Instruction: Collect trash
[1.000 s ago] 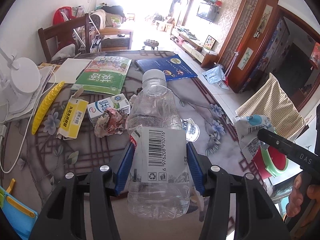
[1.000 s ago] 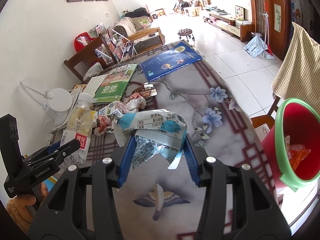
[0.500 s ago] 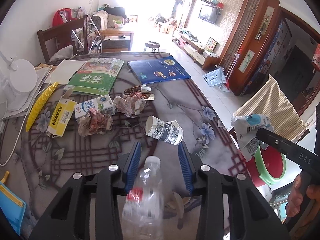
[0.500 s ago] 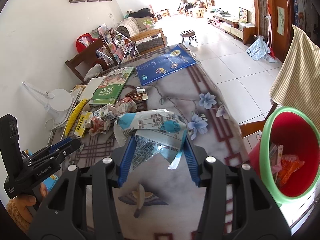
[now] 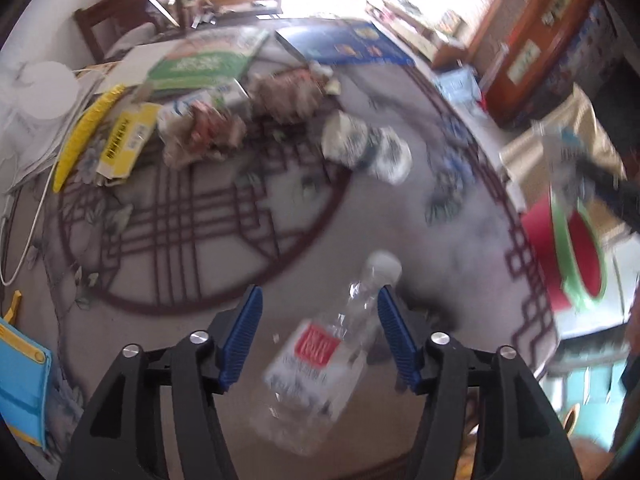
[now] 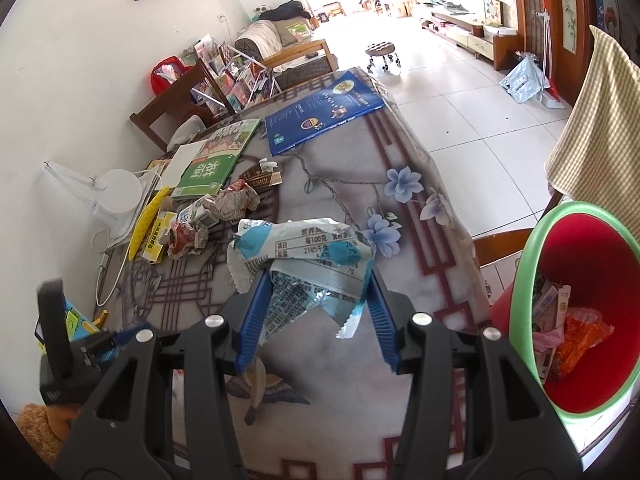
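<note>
crinkled foil wrapper point(image 6: 304, 268), clear ribbed bottle point(image 5: 320, 356)

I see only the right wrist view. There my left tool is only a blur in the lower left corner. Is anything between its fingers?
Observer: Yes. A clear plastic bottle is between the fingers of the left tool. The jaws are opening and the pads do not seem to press on it.
Operator: How does the bottle lie?
Observer: Tilted, with the white cap pointing away from the tool and the red label facing up. The picture is blurred, so I cannot tell if it rests on the table.
Operator: Is any trash hidden behind my wrapper?
Observer: Yes, a crushed blue-and-white paper cup lies on the table there.
</note>
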